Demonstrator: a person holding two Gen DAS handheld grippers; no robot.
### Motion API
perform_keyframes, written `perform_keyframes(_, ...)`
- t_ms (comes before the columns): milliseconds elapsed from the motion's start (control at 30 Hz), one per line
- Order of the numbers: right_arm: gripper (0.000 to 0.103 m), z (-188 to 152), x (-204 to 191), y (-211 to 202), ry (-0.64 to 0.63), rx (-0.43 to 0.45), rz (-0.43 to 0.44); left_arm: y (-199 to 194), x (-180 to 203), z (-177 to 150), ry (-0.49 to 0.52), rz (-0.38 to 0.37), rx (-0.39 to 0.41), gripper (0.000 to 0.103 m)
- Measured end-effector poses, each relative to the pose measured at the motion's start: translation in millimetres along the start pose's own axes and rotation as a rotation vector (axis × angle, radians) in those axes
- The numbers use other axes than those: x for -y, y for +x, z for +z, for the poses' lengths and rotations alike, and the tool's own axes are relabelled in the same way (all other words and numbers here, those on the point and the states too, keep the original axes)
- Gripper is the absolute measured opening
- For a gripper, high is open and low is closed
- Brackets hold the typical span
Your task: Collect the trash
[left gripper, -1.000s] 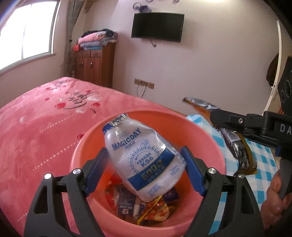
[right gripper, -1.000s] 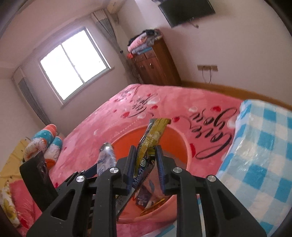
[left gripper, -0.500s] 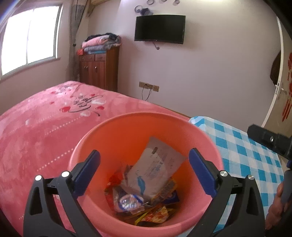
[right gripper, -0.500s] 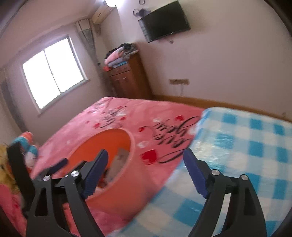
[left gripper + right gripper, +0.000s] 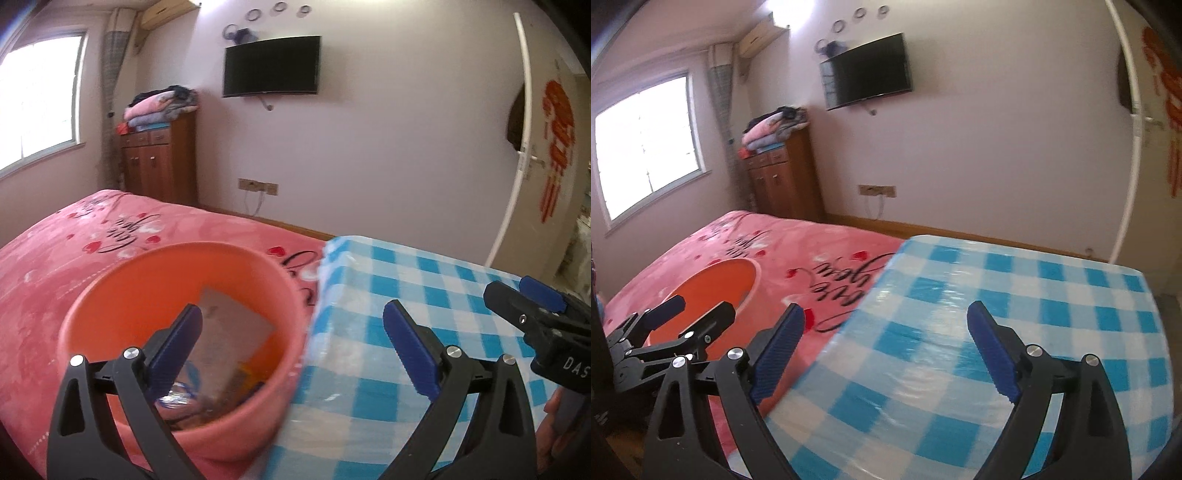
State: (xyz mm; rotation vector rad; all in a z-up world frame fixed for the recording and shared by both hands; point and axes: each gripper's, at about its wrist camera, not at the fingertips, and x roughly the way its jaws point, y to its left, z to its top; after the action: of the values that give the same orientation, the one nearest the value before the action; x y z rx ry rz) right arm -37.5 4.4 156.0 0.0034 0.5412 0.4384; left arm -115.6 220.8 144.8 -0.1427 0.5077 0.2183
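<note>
An orange plastic basin (image 5: pixel 207 246) stands on the pink bedspread, and in it lie a flattened pale wrapper (image 5: pixel 229 332), a crushed clear bottle (image 5: pixel 177 395) and other scraps. My left gripper (image 5: pixel 291 321) is open wide, nothing between its blue pads, straddling the basin's right rim and the checked cloth. My right gripper (image 5: pixel 886 314) hovers over the blue-and-white checked cloth (image 5: pixel 1015 295); its jaws are opening and hold nothing. Each gripper shows in the other's view: the right gripper (image 5: pixel 509 290) at the right edge, the left gripper (image 5: pixel 701 306) over the basin (image 5: pixel 713 280).
The pink bedspread (image 5: pixel 74 236) with red hearts spreads to the left. A wooden cabinet (image 5: pixel 159 162) with folded blankets stands by the far wall under a window. A dark TV (image 5: pixel 271 66) hangs on the wall. A white door (image 5: pixel 517 147) is ajar at the right.
A second ago my left gripper held a plastic bottle and my right a snack wrapper over the basin. Both dropped in, both jaws opened, and both views swung right toward the checked cloth.
</note>
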Motion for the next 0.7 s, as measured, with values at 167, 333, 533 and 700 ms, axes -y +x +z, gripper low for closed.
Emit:
perform_keyframes(167,0.089,-9.3,30.5,-15.5,0.025,0.008,-0.089,-0.3,29.0,-4.2,0.027,-0.052,-0.004,0.099)
perform_keyframes(333,0.089,-21.5,60.8,-30.0,0.061,0.008,-0.166,-3.3,58.4,-9.2,0.056,-0.104,-0.005,0.099)
perform_keyframes(533,0.089,-38.4,88.1,-52.2,0.087,0.019,-0.240,-9.4,89.3,-16.2,0.101,-0.149,-0.012,0.099)
perform_keyframes(700,0.093,-51.8,106.6,-68.9,0.111,0.029,-0.293,-15.1,107.1,-20.3,0.109,-0.195,-0.009,0.099)
